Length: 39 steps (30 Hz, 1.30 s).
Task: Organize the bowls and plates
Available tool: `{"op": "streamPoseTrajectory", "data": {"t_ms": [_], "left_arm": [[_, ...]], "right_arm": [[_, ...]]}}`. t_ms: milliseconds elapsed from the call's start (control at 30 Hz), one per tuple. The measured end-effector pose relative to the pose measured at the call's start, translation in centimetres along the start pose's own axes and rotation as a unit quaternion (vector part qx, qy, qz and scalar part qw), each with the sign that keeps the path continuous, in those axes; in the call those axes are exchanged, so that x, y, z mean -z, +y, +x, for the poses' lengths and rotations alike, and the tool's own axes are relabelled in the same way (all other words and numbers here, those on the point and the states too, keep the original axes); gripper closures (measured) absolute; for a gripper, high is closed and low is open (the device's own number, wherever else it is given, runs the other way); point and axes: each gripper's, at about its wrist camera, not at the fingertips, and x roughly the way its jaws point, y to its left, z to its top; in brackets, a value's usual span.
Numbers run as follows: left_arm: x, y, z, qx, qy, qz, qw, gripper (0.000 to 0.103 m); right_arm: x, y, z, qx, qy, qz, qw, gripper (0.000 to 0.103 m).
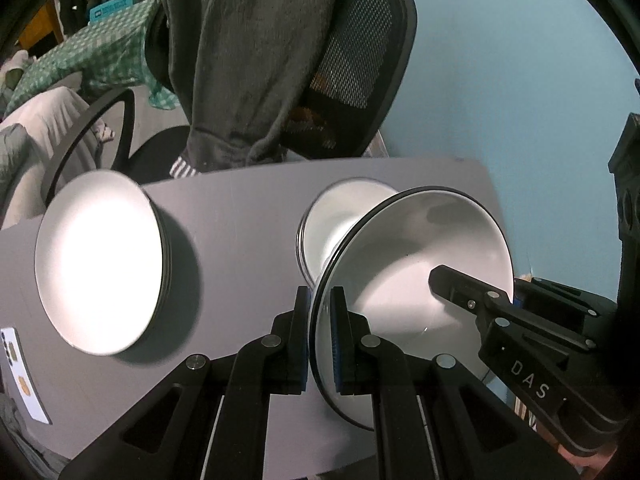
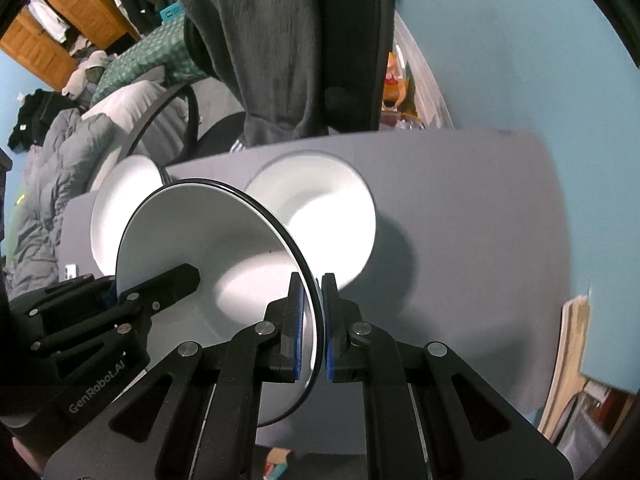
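Both tools clamped on one bowl, opposite rims: left tool (image 1: 320, 336) pinching the near-left edge of the bowl (image 1: 420, 272), right tool (image 2: 312, 328) pinching the opposite edge of the same bowl (image 2: 208, 248). Blue pads either side of the thin dark-edged rim in both wrist views, no gap visible. Bowl held above the grey surface (image 1: 240, 216), tipped in both views, in front of and partly overlapping a second white bowl (image 1: 344, 216) sitting on the surface; contact between the two cannot be told from here. Stack of plates (image 1: 100, 264) off to the left on the same surface, well apart from the held bowl. Phone-like item (image 1: 20, 372) at the far-left edge. Chair with dark garment (image 1: 256, 60) behind the surface. Handling judgement: looks like glazed ceramic or enamel, so stiff, smooth, probably slippery against pads, chip-prone at the rim. Rim grip is narrow, with the bowl's weight hanging away from the pads; two-sided hold sensible, uneven pull between tools could twist it loose. Likely next: lower into the bowl behind to nest, keeping it level and easing down slow. Risk: rim-on-rim knock, or slip if either tool lets go early.
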Motion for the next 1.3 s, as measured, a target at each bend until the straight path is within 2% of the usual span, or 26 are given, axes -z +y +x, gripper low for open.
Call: {"op": "streamPoseTrajectory", "data": {"t_ms": [300,667,800,900,1300], "left_arm": [[-2.8,-0.5,2.3,-0.023,0.0,-0.003,0.9997,0.095],[-3.5,-0.3,5.2,-0.045,0.023,-0.016,0.9986,0.094],[-3.6,-0.7,5.0,-0.055,0.021,-0.002,0.9982,0.094],[-3.7,-0.5,5.5,-0.066,0.035,0.005,0.9972,0.093],[-4.0,-1.0,4.7,-0.079,0.024,0.025,0.9962,0.092]], "right_arm": [[-2.8,-2.0,0.7,-0.007,0.023,-0.001,1.0,0.095],[-3.8,-3.5,3.2,-0.012,0.059,-0.003,0.998,0.095],[-3.9,-3.6,3.4,-0.013,0.061,-0.004,0.998,0.095],[-4.1,-3.9,3.7,-0.015,0.066,-0.004,0.998,0.096],[-3.8,-4.1,3.6,-0.021,0.089,-0.007,0.996,0.096]]}}
